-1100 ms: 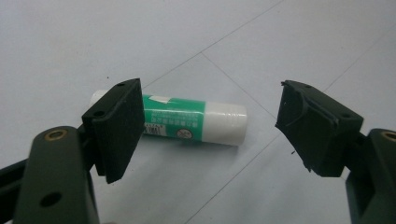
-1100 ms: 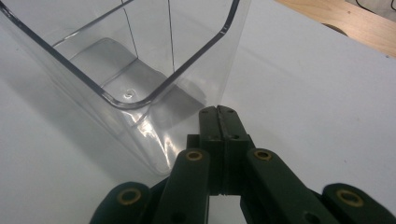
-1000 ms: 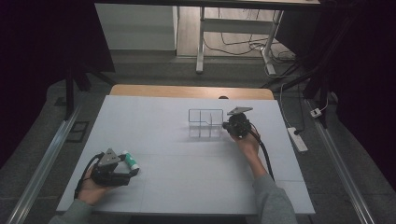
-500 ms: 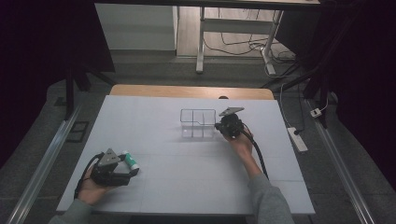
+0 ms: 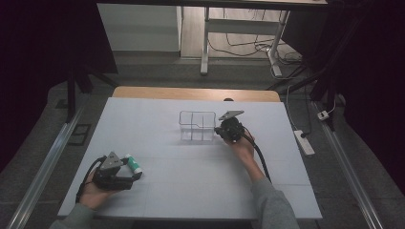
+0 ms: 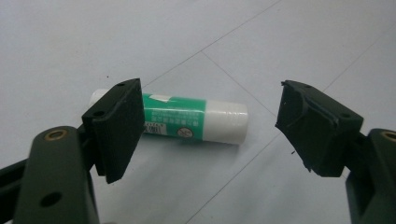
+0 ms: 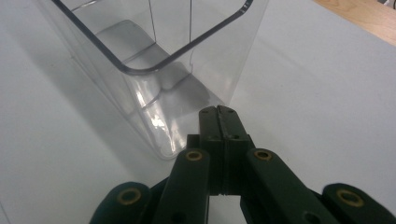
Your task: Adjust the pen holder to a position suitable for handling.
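Note:
A clear plastic box (image 5: 197, 125) with dividers stands upright near the middle of the white table (image 5: 191, 176). My right gripper (image 5: 224, 131) is shut with nothing between its jaws, and its tips press against the box's right wall low down (image 7: 205, 88). A glue stick (image 5: 133, 163) with a green label and white cap lies on its side at the front left. My left gripper (image 5: 129, 171) is open beside it. In the left gripper view the glue stick (image 6: 187, 120) lies just past the fingertips (image 6: 119, 121), partly behind the left one, untouched.
A strip of bare wood (image 5: 196, 93) shows at the table's far edge. Desk legs and cables (image 5: 239, 43) stand on the floor behind. A power strip (image 5: 304, 142) lies on the floor to the right of the table.
The right gripper has slid left across the table and the clear box has shifted left with it. The left gripper and glue stick have stayed where they were.

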A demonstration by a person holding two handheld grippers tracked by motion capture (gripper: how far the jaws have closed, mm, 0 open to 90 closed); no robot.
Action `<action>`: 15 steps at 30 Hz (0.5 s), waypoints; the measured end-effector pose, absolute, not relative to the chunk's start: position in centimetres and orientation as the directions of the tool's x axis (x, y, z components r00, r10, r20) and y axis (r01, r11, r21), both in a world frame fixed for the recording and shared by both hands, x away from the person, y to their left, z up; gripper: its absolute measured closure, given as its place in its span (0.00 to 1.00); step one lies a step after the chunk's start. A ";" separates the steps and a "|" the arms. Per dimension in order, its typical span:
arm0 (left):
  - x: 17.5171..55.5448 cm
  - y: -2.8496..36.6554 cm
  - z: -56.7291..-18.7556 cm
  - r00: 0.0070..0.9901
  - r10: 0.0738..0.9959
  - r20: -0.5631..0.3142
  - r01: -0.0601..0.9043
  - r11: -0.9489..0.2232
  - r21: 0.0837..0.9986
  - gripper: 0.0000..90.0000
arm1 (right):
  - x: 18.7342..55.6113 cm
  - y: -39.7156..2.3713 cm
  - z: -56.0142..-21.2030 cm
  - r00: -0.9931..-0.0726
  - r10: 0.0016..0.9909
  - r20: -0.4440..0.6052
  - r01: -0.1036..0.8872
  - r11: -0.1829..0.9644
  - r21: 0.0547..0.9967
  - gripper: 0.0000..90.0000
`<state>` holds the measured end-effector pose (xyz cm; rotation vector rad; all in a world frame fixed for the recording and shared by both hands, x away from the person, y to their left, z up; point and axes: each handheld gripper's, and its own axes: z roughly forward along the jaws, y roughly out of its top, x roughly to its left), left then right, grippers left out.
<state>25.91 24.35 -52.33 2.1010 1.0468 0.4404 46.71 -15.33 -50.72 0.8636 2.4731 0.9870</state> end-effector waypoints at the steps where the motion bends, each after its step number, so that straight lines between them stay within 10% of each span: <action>1: 25.9 24.4 -52.3 0.608 0.793 -0.019 0.541 -0.397 0.741 0.26 | 46.7 -15.4 -50.7 -0.758 0.647 -0.084 0.412 0.575 0.707 0.99; 15: 25.9 24.5 -52.2 0.604 0.797 -0.021 0.539 -0.389 0.747 0.26 | 44.9 -17.8 -49.9 -0.742 0.667 -0.065 0.411 0.531 0.741 0.99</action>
